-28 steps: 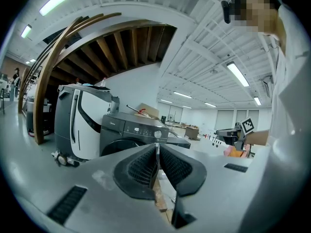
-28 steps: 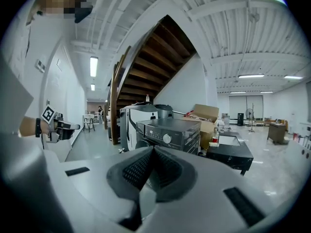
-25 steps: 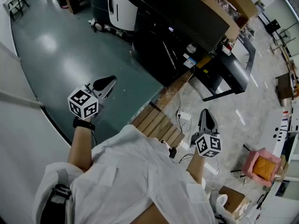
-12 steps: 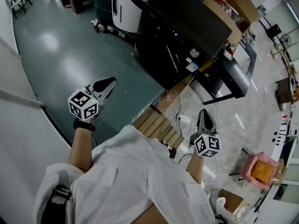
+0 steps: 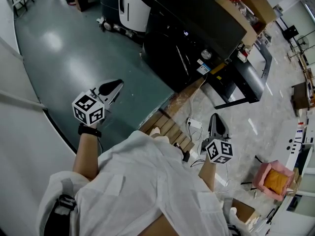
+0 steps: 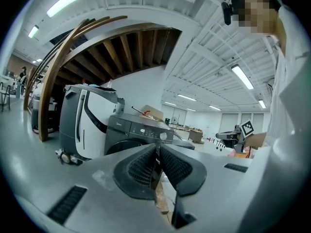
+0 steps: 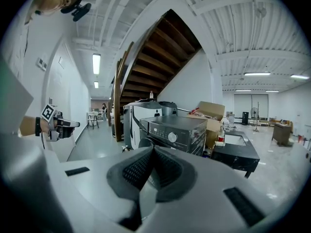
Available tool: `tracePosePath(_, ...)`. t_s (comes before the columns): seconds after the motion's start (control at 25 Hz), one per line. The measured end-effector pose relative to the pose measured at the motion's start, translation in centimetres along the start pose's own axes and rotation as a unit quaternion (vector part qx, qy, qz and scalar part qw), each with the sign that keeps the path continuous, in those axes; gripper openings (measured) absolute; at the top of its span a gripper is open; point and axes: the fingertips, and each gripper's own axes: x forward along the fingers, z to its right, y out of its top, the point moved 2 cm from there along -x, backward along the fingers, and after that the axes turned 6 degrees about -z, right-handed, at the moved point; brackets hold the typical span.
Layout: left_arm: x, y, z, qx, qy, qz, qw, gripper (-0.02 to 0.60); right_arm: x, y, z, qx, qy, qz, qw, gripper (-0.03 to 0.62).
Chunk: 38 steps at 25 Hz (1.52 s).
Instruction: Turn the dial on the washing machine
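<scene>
The dark washing machine [image 5: 192, 33] stands a few steps ahead on the floor, with its round silver dial [image 5: 206, 54] on the front panel. Both gripper views face it, and the dial [image 6: 164, 136] [image 7: 172, 137] shows beside a lit display. My left gripper [image 5: 117, 84] is held out over the green floor, far short of the machine, its jaws shut on nothing [image 6: 157, 147]. My right gripper [image 5: 215, 117] hovers over the marble floor, also well short of the dial, jaws pressed together and empty [image 7: 153, 150].
A white and black machine [image 5: 133, 4] stands left of the washer. A cardboard box [image 5: 236, 6] sits behind it and a low black table [image 5: 246, 75] to its right. A wooden pallet [image 5: 167, 129], a white power strip [image 5: 193, 123] with cables and a pink box [image 5: 275, 177] lie nearby.
The view has shifted slightly toward the washer, and a foot now shows on the pallet. Both grippers keep nearly the same pose, still shut.
</scene>
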Motion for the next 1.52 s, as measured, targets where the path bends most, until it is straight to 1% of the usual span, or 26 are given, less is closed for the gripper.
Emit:
tracePosePath(0.24, 2.6, 0.3, -0.5, -0.005, 0.009, -0.009, 0.9999, 0.017, 3.0, -0.1, 2.2, 0.005, 0.012, -0.009, 1.0, 0.002)
tracePosePath(0.52, 8.6, 3.2, -1.9, -0.003, 0.019, -0.016, 0.9997, 0.017, 9.2, 1.9, 6.3, 0.0, 0.038, -0.021, 0.999, 0.002)
tracePosePath(0.76, 14.8, 4.8, -2.4, 0.002, 0.011, -0.024, 0.9996, 0.017, 15.7, 3.4, 9.2, -0.023, 0.062, -0.043, 0.997, 0.002)
tracePosePath(0.88, 17.2, 5.5, -2.3, 0.004, 0.005, -0.032, 0.9995, 0.017, 18.8, 3.8, 9.7, -0.034, 0.08, -0.055, 0.995, 0.003)
tracePosePath(1.08, 20.8, 6.3, -2.3, 0.003, 0.003, -0.037, 0.9993, 0.017, 23.8, 5.0, 10.1, -0.067, 0.111, -0.067, 0.989, 0.003)
tracePosePath(1.16, 21.9, 6.7, -2.3, 0.002, 0.002, -0.039, 0.9992, 0.017, 25.7, 5.6, 10.1, -0.07, 0.124, -0.069, 0.987, 0.065)
tracePosePath(1.2, 22.3, 6.9, -2.3, 0.003, 0.001, -0.04, 0.9992, 0.017, 26.6, 5.9, 10.0, -0.072, 0.129, -0.069, 0.987, 0.075)
tracePosePath(1.32, 23.3, 7.1, -2.2, 0.004, -0.001, -0.045, 0.999, 0.017, 29.0, 6.8, 9.6, -0.093, 0.14, -0.072, 0.983, 0.088)
tracePosePath(1.52, 24.0, 6.8, -2.1, -0.002, 0.002, -0.052, 0.9986, 0.017, 32.9, 7.3, 8.6, -0.165, 0.145, -0.101, 0.97, 0.115)
